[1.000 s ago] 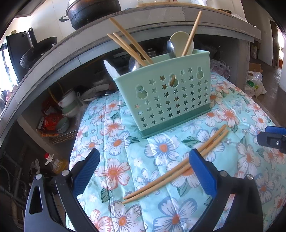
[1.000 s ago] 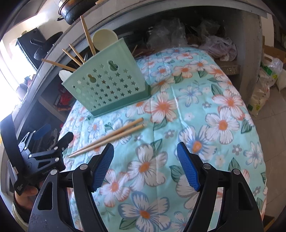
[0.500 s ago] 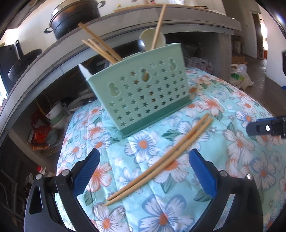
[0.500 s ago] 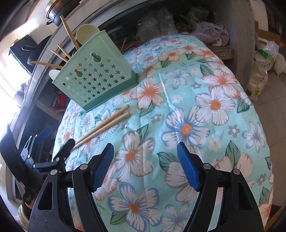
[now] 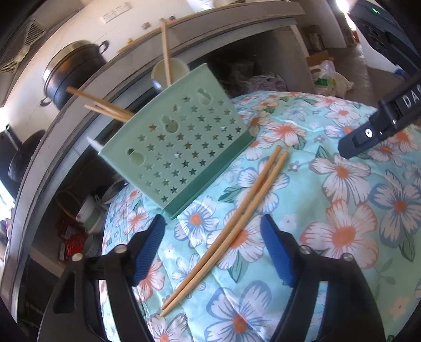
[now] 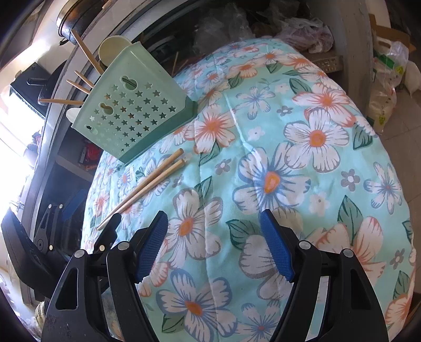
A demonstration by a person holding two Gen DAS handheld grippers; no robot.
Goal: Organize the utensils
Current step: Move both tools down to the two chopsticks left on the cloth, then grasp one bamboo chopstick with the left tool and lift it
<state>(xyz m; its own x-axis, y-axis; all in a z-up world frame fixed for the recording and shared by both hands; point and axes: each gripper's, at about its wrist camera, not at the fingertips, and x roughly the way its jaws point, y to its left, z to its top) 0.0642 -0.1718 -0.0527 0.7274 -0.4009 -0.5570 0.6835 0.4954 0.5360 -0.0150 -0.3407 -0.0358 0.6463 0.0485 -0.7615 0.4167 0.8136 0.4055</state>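
The left hand-held gripper (image 5: 213,247) has come lower over the two loose chopsticks (image 5: 231,223) at frame centre, its jaws just narrowed but open and straddling them untouched. The right hand-held gripper (image 6: 214,246) gapes, empty. The green holder (image 5: 179,150), upper left, hides its utensils' lower ends.

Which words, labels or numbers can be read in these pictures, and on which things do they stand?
"DA", white capitals cut off by the picture's edge: on the black body of the right gripper, seen in the left wrist view.
White switch plate on the wall: marks too blurred to read.
Printed plastic bag on the floor: print too small to read.
Green utensil holder: only star-shaped holes, no text.
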